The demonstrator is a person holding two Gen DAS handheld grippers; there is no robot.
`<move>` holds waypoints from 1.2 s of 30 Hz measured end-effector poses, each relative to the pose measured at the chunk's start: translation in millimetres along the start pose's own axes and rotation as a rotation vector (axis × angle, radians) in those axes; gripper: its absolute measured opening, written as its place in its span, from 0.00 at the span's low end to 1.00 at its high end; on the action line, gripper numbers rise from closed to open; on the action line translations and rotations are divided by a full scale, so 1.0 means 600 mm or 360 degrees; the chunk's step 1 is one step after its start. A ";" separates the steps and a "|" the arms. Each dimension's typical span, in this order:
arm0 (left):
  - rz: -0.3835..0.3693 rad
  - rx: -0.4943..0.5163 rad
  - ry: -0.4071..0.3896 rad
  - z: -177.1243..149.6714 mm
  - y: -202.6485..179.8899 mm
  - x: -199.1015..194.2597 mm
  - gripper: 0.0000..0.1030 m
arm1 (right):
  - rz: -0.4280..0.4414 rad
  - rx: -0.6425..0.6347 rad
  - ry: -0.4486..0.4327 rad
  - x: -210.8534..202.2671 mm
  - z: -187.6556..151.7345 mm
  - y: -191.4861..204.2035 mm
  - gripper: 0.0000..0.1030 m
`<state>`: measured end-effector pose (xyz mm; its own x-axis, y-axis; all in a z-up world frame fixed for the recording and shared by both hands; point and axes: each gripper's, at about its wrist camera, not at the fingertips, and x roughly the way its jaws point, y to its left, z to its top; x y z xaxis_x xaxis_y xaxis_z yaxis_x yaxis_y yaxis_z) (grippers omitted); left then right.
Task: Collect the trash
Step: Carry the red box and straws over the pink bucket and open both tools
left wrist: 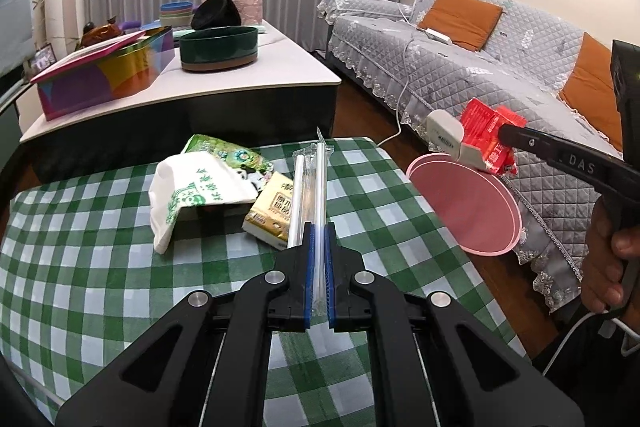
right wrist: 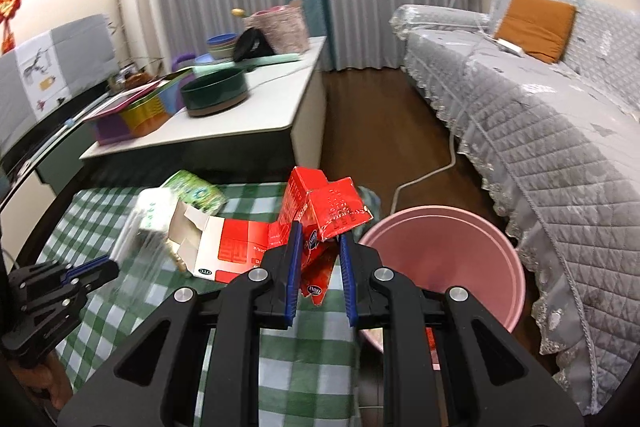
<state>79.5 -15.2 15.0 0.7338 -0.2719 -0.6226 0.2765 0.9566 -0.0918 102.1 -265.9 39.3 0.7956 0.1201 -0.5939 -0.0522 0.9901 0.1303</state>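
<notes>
My left gripper (left wrist: 319,227) is shut on a clear wrapper of straws (left wrist: 314,183), held above the green checked tablecloth (left wrist: 80,247). My right gripper (right wrist: 319,231) is shut on crumpled red cartons (right wrist: 320,203), with a red and white box (right wrist: 224,247) hanging at their left. In the left wrist view the right gripper (left wrist: 500,131) holds the red cartons (left wrist: 486,131) over the rim of the pink bin (left wrist: 468,207). The pink bin (right wrist: 448,259) stands on the floor just right of the table. The left gripper (right wrist: 108,267) shows at the left of the right wrist view.
A white paper bag (left wrist: 192,195), a green snack packet (left wrist: 228,155) and a yellow tissue pack (left wrist: 276,215) lie on the tablecloth. Behind stands a white coffee table (left wrist: 200,87) with a colourful tin and a dark green bowl. A grey covered sofa (left wrist: 500,67) runs along the right.
</notes>
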 end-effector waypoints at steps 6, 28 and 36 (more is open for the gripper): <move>-0.0022 0.0011 -0.0002 0.027 -0.020 0.008 0.05 | -0.0116 0.0093 -0.0035 -0.011 0.022 -0.054 0.18; -0.0193 0.0155 0.0026 0.124 -0.164 0.116 0.05 | -0.0441 0.0294 -0.0052 -0.006 0.050 -0.218 0.18; -0.0278 0.0164 0.0057 0.136 -0.219 0.170 0.05 | -0.0514 0.0283 -0.0032 0.013 0.039 -0.232 0.18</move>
<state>168.7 -177.4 26.9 0.6472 -0.4268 -0.6317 0.4609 0.8791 -0.1218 129.7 -404.5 35.4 0.7656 -0.1996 -0.6116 0.3077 0.9485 0.0757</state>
